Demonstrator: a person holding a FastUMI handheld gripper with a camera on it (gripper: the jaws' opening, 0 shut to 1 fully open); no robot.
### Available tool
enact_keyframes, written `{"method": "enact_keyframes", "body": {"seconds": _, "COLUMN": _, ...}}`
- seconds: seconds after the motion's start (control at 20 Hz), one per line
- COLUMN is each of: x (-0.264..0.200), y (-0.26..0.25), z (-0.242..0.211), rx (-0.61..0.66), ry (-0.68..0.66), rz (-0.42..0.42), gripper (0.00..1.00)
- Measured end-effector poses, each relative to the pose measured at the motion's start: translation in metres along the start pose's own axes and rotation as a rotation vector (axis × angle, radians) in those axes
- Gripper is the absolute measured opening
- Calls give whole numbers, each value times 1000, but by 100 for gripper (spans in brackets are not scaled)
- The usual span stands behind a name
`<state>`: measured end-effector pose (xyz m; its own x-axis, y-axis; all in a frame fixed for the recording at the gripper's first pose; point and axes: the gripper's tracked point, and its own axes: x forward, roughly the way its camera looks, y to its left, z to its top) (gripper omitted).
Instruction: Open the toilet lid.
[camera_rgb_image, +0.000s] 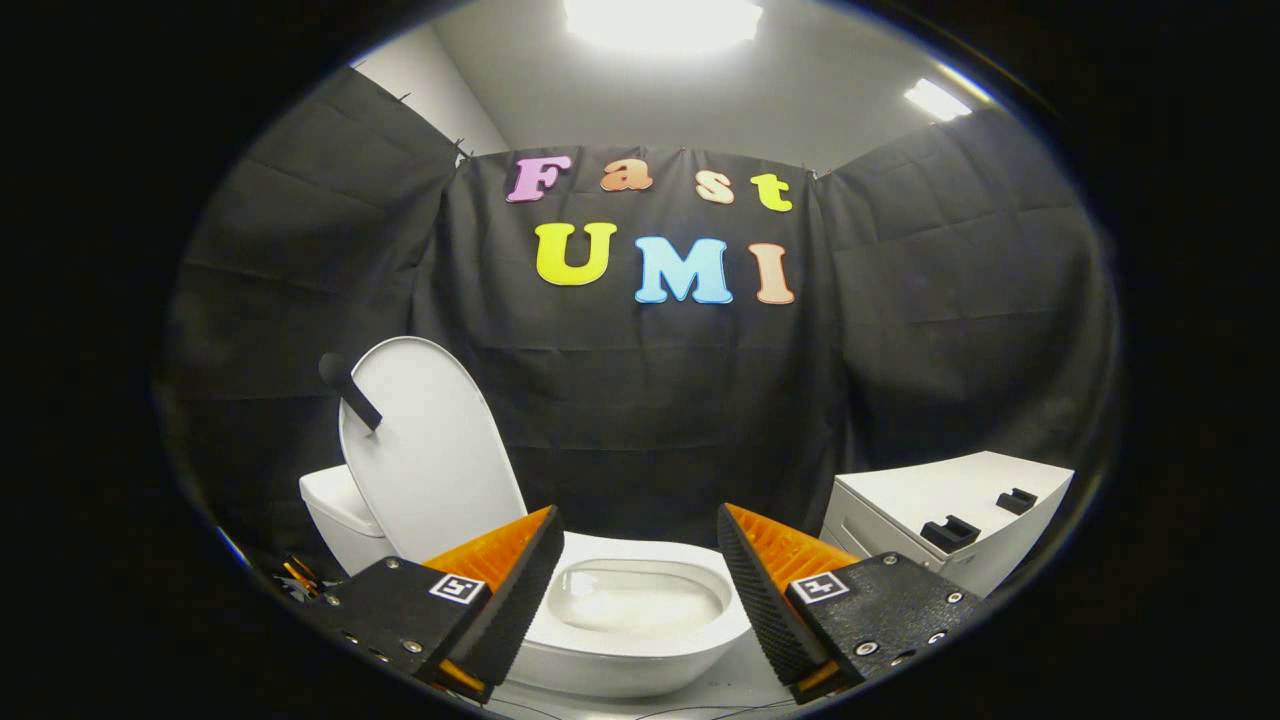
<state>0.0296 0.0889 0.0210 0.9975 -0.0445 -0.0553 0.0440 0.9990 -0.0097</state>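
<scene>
A white toilet (560, 655) stands just ahead of my fingers, its bowl showing water between them. Its white lid (430, 450) is raised, standing nearly upright and leaning back against the white tank (335, 520). A black handle (350, 392) sticks out from the lid's upper left edge. My gripper (635, 580) is open, its two black and orange fingers (510, 590) spread wide on either side of the bowl, with nothing held between them. The fingers are apart from the lid and hover in front of the bowl.
A white cabinet (950, 510) with two black handles on top stands to the right of the toilet. Black cloth walls close the booth behind and on both sides. Some wires lie on the floor left of the tank.
</scene>
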Motion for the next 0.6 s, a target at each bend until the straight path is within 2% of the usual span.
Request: {"method": "enact_keyframes", "body": {"seconds": 0.6, "x": -1, "y": 9, "z": -11, "rx": -9, "ry": 26, "rz": 33, "gripper": 95}}
